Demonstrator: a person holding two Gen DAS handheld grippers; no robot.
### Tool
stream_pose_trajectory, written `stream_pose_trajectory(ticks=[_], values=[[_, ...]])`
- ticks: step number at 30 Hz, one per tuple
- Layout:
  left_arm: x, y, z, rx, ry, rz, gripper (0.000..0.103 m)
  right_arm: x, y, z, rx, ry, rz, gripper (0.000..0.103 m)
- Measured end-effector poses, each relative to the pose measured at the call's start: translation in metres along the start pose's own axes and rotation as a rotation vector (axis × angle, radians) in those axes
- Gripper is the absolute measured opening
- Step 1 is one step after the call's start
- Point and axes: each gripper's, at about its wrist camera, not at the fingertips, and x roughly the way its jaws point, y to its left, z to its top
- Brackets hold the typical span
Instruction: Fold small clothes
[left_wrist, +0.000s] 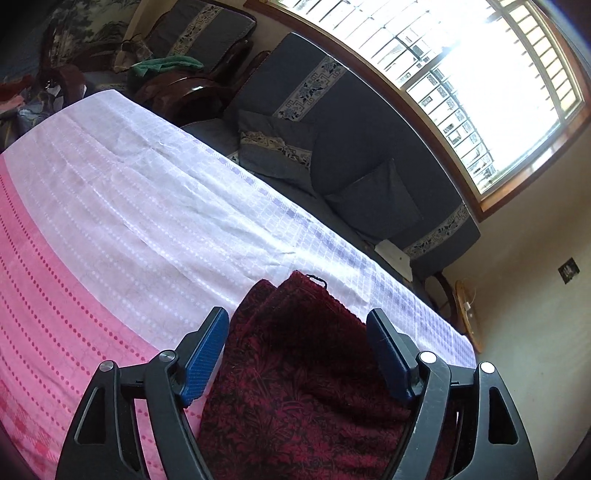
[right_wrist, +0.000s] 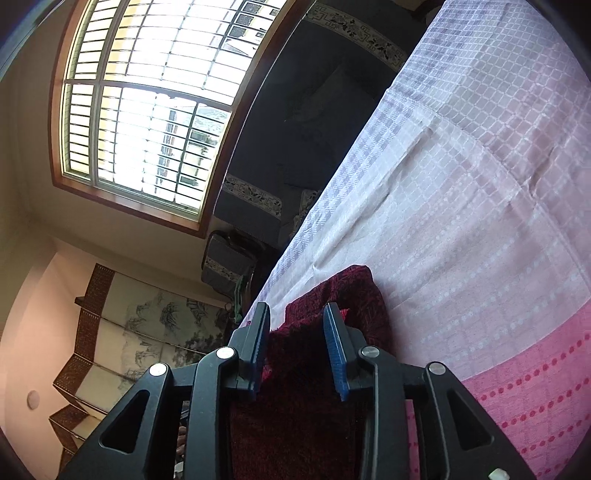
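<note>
A dark red garment with a black leafy pattern (left_wrist: 295, 387) lies folded near the table's edge, on a white and pink checked tablecloth (left_wrist: 147, 206). My left gripper (left_wrist: 295, 312) stands wide open over it, its blue pads (left_wrist: 205, 358) clear of the fabric on both sides. In the right wrist view the same garment (right_wrist: 354, 291) bunches up on the tablecloth (right_wrist: 480, 221). My right gripper (right_wrist: 296, 305) is partly open, with red cloth lying between its fingers; the pads (right_wrist: 334, 350) do not press on it.
A dark blue sofa with cushions (left_wrist: 351, 147) runs along the table's far edge under a large barred window (left_wrist: 480, 74). A wooden chair with a green cloth (left_wrist: 166, 64) stands at the far end. A painted folding screen (right_wrist: 147, 332) stands by the wall.
</note>
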Motion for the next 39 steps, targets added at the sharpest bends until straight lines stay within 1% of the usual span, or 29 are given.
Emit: stream_pose_trajectory(ticks=[4,6,9,10,12,14,16,17,19,21,22,23,24,25,26,27,28,29,30,31,34,36,37,38,39], values=[[-0.006,0.008,-0.007,0.017,-0.013,0.041,0.077,-0.028,0.003,-0.004,-0.021,-0.057,0.025,0.031],[-0.011,0.008,-0.016,0.049,-0.025,0.045,0.077,-0.038,0.007,-0.010,-0.046,-0.056,0.031,0.031],[-0.017,0.001,-0.040,0.147,-0.048,0.078,0.077,-0.042,0.018,-0.024,-0.116,-0.010,0.015,0.031],[-0.019,-0.002,-0.048,0.189,-0.056,0.096,0.077,-0.041,0.024,-0.032,-0.151,0.019,0.005,0.031],[-0.021,-0.006,-0.065,0.257,-0.046,0.120,0.077,-0.035,0.035,-0.050,-0.225,0.087,-0.013,0.031],[-0.023,-0.006,-0.082,0.313,-0.025,0.134,0.077,-0.032,0.044,-0.074,-0.308,0.143,-0.060,0.031],[-0.027,-0.003,-0.096,0.342,-0.010,0.156,0.077,-0.033,0.047,-0.093,-0.379,0.157,-0.164,0.031],[-0.031,0.002,-0.102,0.342,0.002,0.143,0.077,-0.036,0.045,-0.101,-0.404,0.158,-0.209,0.031],[-0.042,0.011,-0.111,0.325,0.005,0.116,0.077,-0.044,0.039,-0.111,-0.414,0.163,-0.243,0.032],[-0.053,0.021,-0.117,0.290,0.003,0.096,0.077,-0.049,0.031,-0.119,-0.409,0.184,-0.254,0.044],[-0.056,0.028,-0.117,0.260,0.021,0.077,0.077,-0.050,0.027,-0.122,-0.408,0.199,-0.261,0.064],[-0.057,0.034,-0.119,0.227,0.043,0.044,0.077,-0.051,0.025,-0.126,-0.412,0.202,-0.267,0.068],[-0.056,0.039,-0.122,0.209,0.066,0.022,0.077,-0.051,0.025,-0.130,-0.423,0.205,-0.263,0.068],[-0.052,0.039,-0.125,0.220,0.091,0.040,0.077,-0.050,0.026,-0.134,-0.441,0.212,-0.262,0.064],[-0.046,0.039,-0.129,0.253,0.115,0.083,0.077,-0.046,0.025,-0.137,-0.455,0.232,-0.284,0.046],[-0.042,0.040,-0.133,0.277,0.125,0.117,0.075,-0.040,0.022,-0.140,-0.453,0.264,-0.318,0.030],[-0.041,0.043,-0.136,0.277,0.125,0.127,0.072,-0.036,0.019,-0.143,-0.444,0.287,-0.343,0.014],[-0.041,0.046,-0.138,0.265,0.134,0.115,0.066,-0.036,0.017,-0.146,-0.451,0.301,-0.344,0.014],[-0.042,0.047,-0.140,0.274,0.131,0.113,0.065,-0.038,0.017,-0.148,-0.471,0.307,-0.356,0.013],[-0.042,0.046,-0.143,0.303,0.133,0.132,0.060,-0.040,0.017,-0.149,-0.481,0.312,-0.367,0.011],[-0.045,0.041,-0.151,0.387,0.143,0.173,0.058,-0.043,0.016,-0.146,-0.500,0.338,-0.396,0.007],[-0.047,0.039,-0.154,0.411,0.146,0.186,0.058,-0.040,0.019,-0.144,-0.513,0.360,-0.413,0.007],[-0.051,0.040,-0.152,0.402,0.144,0.186,0.058,-0.040,0.021,-0.143,-0.511,0.360,-0.431,0.008],[-0.057,0.041,-0.150,0.388,0.129,0.185,0.057,-0.043,0.025,-0.142,-0.511,0.344,-0.448,0.010],[-0.066,0.040,-0.148,0.382,0.101,0.190,0.057,-0.048,0.034,-0.142,-0.525,0.305,-0.467,0.016]])
